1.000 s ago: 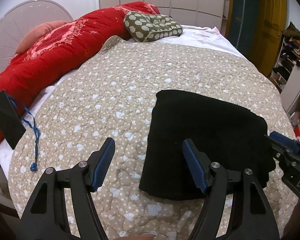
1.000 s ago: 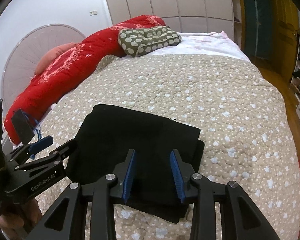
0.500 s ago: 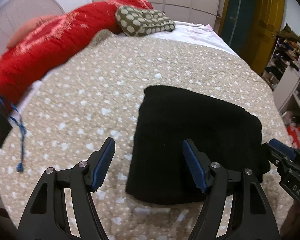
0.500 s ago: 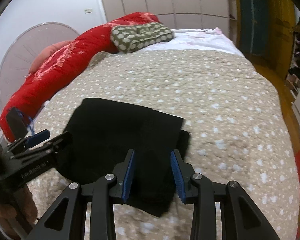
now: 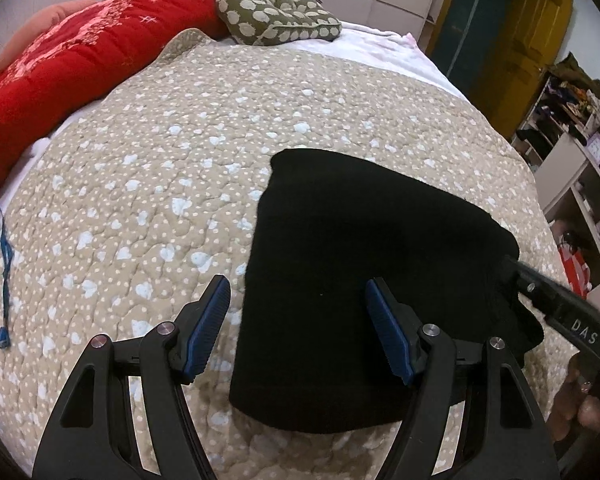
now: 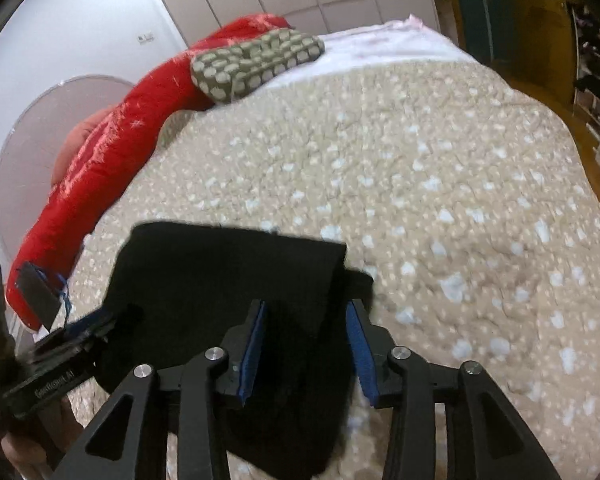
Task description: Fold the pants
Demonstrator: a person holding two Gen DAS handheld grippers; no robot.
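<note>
The black pants [image 5: 364, 248] lie folded into a compact rectangle on the beige quilted bedspread [image 5: 160, 168]. My left gripper [image 5: 298, 308] is open wide, hovering over the pants' near left edge, with nothing between its blue pads. My right gripper [image 6: 306, 344] is open above the near right part of the pants [image 6: 228, 276], holding nothing. In the left wrist view the right gripper's tip [image 5: 516, 264] shows at the pants' right edge. In the right wrist view the left gripper [image 6: 84, 328] shows at the pants' left edge.
A red quilt [image 5: 72, 52] lies along the bed's left side with a spotted olive pillow [image 5: 276, 20] at the head. A blue cord [image 5: 4, 272] lies at the left edge. Shelves [image 5: 572, 152] and a yellow door [image 5: 528, 44] stand to the right.
Both grippers have tilted and drawn nearer to the folded pants. The right wrist view has rolled and blurred with motion. The pants have stayed in place.
</note>
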